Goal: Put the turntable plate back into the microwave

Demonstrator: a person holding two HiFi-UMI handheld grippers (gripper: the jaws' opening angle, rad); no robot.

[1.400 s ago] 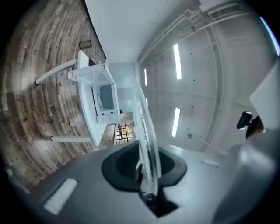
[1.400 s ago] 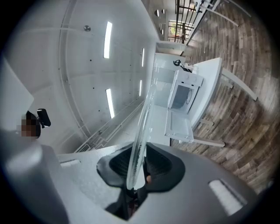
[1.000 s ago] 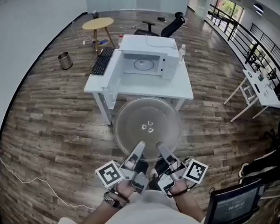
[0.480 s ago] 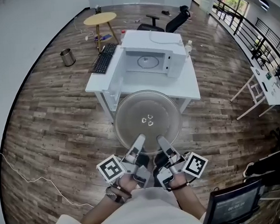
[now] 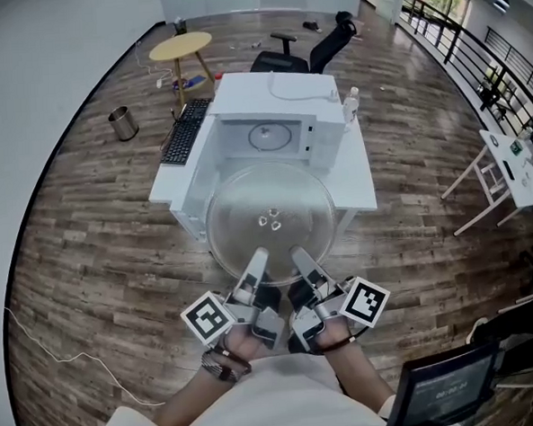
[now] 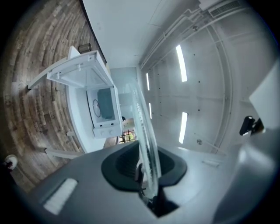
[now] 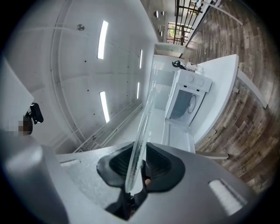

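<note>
A round clear glass turntable plate [image 5: 269,218] is held level in front of the white microwave [image 5: 274,117], over the near edge of the white table [image 5: 359,179]. My left gripper [image 5: 254,262] is shut on the plate's near rim, left of centre. My right gripper [image 5: 298,259] is shut on the same rim, right of centre. In the left gripper view the plate [image 6: 144,135] stands edge-on between the jaws, and in the right gripper view the plate [image 7: 142,131] does the same. The microwave's door [image 5: 196,162] hangs open to the left, showing the cavity [image 5: 271,135] with a roller ring on its floor.
A black keyboard [image 5: 182,132] lies at the table's left edge. A small bottle [image 5: 350,103] stands right of the microwave. Behind are a round yellow side table [image 5: 181,47], a black office chair [image 5: 315,47] and a metal bin [image 5: 123,123]. A white desk [image 5: 506,161] stands at the right.
Both grippers have carried the plate forward towards the microwave. The plate's far rim now overlaps the table's near edge, and the microwave looks closer.
</note>
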